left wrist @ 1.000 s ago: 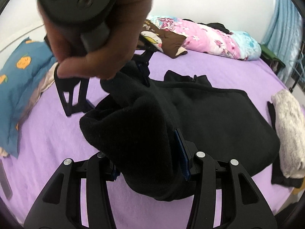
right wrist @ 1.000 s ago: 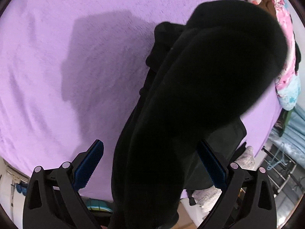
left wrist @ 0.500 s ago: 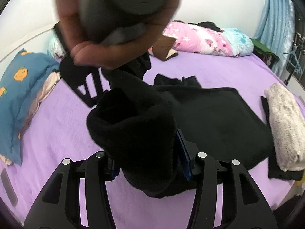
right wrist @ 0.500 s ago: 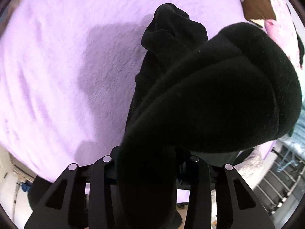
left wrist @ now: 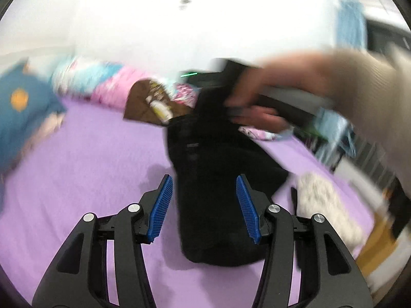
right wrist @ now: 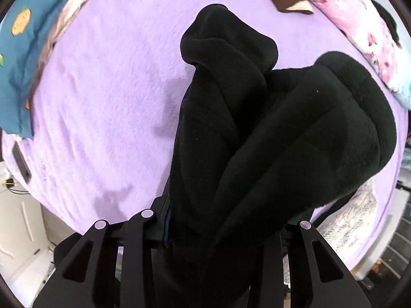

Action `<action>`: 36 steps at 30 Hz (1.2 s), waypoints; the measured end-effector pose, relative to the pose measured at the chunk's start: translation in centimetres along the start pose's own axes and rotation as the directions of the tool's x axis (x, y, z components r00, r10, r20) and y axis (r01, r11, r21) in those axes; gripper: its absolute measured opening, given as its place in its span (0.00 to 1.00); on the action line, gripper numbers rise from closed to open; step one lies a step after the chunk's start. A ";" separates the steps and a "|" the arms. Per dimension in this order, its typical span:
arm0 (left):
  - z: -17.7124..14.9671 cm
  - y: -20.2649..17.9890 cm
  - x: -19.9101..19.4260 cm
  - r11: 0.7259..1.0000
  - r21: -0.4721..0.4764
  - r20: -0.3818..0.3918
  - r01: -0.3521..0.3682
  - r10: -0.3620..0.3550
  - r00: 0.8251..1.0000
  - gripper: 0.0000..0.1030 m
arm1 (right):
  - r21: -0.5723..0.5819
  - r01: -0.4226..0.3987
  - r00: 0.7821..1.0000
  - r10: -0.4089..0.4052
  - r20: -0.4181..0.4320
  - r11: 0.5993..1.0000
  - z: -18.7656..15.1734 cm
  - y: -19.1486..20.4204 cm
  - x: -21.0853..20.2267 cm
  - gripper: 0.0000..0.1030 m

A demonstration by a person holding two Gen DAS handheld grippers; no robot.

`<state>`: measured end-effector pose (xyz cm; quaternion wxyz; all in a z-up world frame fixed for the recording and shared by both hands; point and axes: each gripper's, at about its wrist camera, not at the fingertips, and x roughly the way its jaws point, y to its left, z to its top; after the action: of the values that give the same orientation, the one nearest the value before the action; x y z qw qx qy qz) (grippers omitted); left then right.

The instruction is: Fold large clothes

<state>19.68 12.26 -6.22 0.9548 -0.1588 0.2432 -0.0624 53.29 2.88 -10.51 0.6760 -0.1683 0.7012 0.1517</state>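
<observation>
A large black fleece garment hangs bunched from my right gripper, which is shut on it above the purple bed. In the blurred left wrist view the same garment hangs from the right gripper, held by a hand at the top. My left gripper is open, its blue pads on either side of the hanging cloth without pinching it.
A blue pillow lies at the bed's left. A pink floral blanket and a brown cushion lie at the head. A cream folded knit lies at the right bed edge, with a rack beyond.
My left gripper has let go of the black garment and opened. My right gripper shut on the garment and lifted it off the bed, so it now hangs.
</observation>
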 end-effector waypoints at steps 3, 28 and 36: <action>0.2 2.8 3.6 0.996 -0.086 -0.067 -0.037 0.031 0.997 0.48 | 0.014 -0.050 0.999 0.050 0.018 0.999 -1.4 -2.4 -0.4 0.33; -10.1 -7.9 21.2 0.956 0.293 -0.415 0.016 0.112 0.903 0.49 | 0.346 -0.309 0.950 0.308 0.060 0.886 -7.5 -20.2 13.9 0.53; -10.4 -6.7 22.8 0.958 0.285 -0.451 0.019 0.117 0.885 0.52 | 0.327 -0.239 0.969 0.200 0.148 0.915 -8.6 -18.9 14.0 0.74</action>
<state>34.32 -1.38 -22.74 0.8830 0.0044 0.4566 -0.1082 53.52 -18.32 -23.86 0.7115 0.0401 0.6926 0.1118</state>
